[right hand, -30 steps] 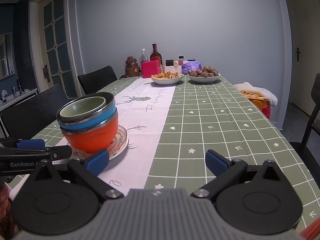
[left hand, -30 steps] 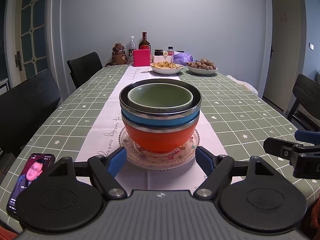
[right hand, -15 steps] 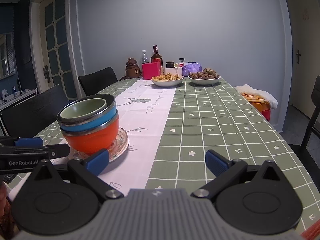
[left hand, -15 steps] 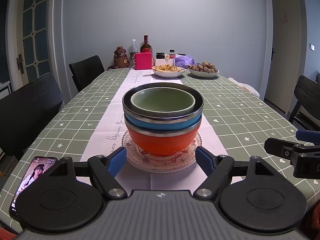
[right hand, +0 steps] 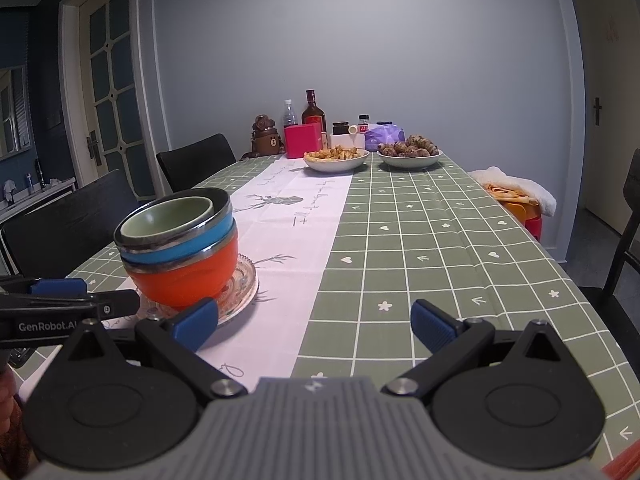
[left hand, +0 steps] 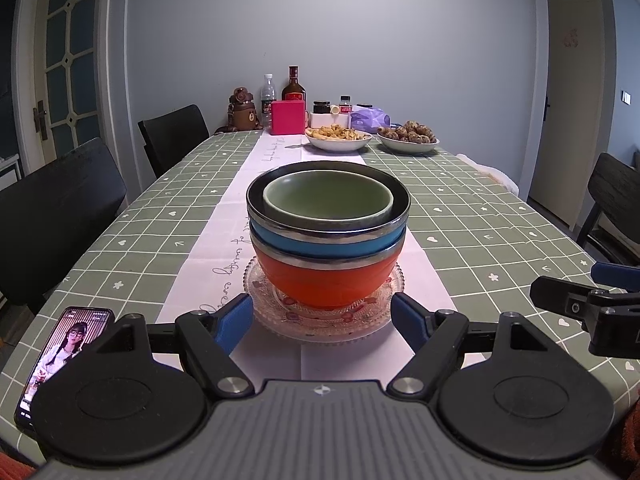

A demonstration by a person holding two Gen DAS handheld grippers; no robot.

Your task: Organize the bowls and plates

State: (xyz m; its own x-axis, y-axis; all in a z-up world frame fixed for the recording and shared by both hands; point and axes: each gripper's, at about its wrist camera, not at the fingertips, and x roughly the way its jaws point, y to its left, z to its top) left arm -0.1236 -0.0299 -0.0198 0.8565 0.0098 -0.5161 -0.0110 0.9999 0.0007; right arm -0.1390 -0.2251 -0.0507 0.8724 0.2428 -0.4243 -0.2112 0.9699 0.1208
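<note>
Green checked cloth with a white runner (left hand: 280,184) down its centre covers the long table (right hand: 440,240) I am working over. On the runner sits a glass plate (left hand: 324,320), carrying a nested stack: orange bowl (left hand: 326,284) at the bottom, blue bowl (left hand: 320,242) in it, green bowl (left hand: 328,200) on top.

Left gripper (left hand: 322,314): I read the jaws as spread wide, nothing held. The plate's near rim lies between the two blue fingertips (left hand: 236,316), very close to them; I cannot tell whether either pad touches the glass. The stack stands directly ahead, centred on the gripper axis.

Right gripper (right hand: 314,322): jaws also spread wide and holding nothing, above bare cloth. In this view the stack stands ahead and to the left, with the plate's rim just behind the left fingertip (right hand: 194,322).

A phone (left hand: 64,344) with a lit screen lies on the cloth left of the left gripper.
</note>
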